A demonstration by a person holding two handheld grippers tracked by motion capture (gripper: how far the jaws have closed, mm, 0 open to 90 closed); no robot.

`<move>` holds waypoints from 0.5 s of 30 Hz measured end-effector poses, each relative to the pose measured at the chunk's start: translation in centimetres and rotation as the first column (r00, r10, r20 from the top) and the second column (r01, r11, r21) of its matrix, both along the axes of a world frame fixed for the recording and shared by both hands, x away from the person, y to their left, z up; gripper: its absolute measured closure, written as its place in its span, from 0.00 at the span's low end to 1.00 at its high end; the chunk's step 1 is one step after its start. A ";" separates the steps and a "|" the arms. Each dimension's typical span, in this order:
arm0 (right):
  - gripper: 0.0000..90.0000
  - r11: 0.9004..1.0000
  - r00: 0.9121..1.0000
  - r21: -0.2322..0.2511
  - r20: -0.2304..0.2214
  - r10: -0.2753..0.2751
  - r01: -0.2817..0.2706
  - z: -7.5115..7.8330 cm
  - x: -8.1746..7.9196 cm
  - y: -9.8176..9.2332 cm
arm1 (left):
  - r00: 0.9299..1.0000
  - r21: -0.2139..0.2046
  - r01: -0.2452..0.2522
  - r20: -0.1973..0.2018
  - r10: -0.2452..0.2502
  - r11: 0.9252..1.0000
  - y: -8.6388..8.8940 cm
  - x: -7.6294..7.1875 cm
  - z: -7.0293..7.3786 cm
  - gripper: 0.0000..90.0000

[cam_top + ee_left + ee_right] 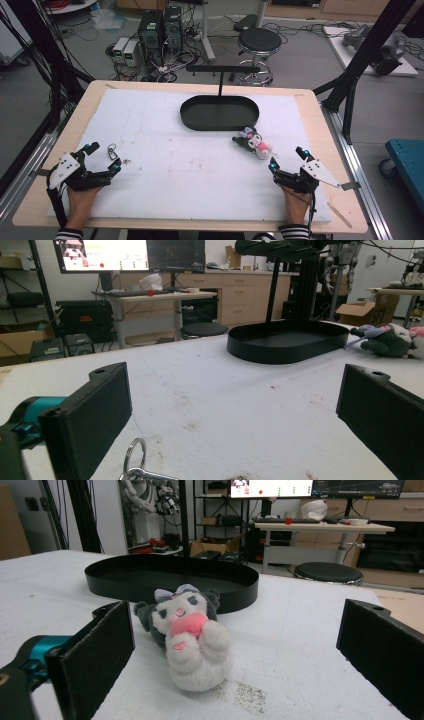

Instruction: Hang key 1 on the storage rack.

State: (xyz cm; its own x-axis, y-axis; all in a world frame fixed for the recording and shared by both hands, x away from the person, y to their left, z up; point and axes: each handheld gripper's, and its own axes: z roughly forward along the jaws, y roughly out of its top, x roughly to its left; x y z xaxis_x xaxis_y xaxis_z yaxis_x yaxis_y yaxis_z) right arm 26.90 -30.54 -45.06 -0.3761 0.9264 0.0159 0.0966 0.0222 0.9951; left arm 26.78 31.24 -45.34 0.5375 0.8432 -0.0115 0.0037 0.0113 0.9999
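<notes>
Both my grippers are wide apart, holding nothing. My right gripper, lower right, could bump the soft white-and-grey plush toy away if I rush.

Plush toy beside black tray, key ring near left hand-held gripper

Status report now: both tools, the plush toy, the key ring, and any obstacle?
Left tool open, key ring between its jaws, not gripped. Right tool open, facing plush toy, apart from it. Toy lies beside black tray. Nothing in between.
</notes>
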 end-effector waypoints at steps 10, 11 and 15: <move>0.01 1.000 1.000 -0.013 0.000 -0.006 0.006 0.0 0.0 0.2 | 1.000 -0.009 -0.001 0.024 0.001 1.000 0.1 -0.2 -0.1 0.02; 0.01 1.000 1.000 -0.018 0.004 -0.006 0.006 0.0 0.0 0.2 | 1.000 -0.010 0.000 0.025 0.001 1.000 0.1 -0.2 -0.1 0.02; 0.01 1.000 1.000 -0.028 0.005 -0.004 0.004 0.0 0.0 0.3 | 1.000 -0.011 0.000 0.028 0.001 1.000 0.1 -0.2 -0.1 0.02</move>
State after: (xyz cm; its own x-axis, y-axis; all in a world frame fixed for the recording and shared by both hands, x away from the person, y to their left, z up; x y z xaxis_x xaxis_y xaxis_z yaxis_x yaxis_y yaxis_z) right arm 26.87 -30.25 -45.07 -0.3722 0.9281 -0.0123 0.0916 0.0499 0.9945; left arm 26.53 31.35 -45.43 0.5375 0.8433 -0.0059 -0.0240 0.0223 0.9995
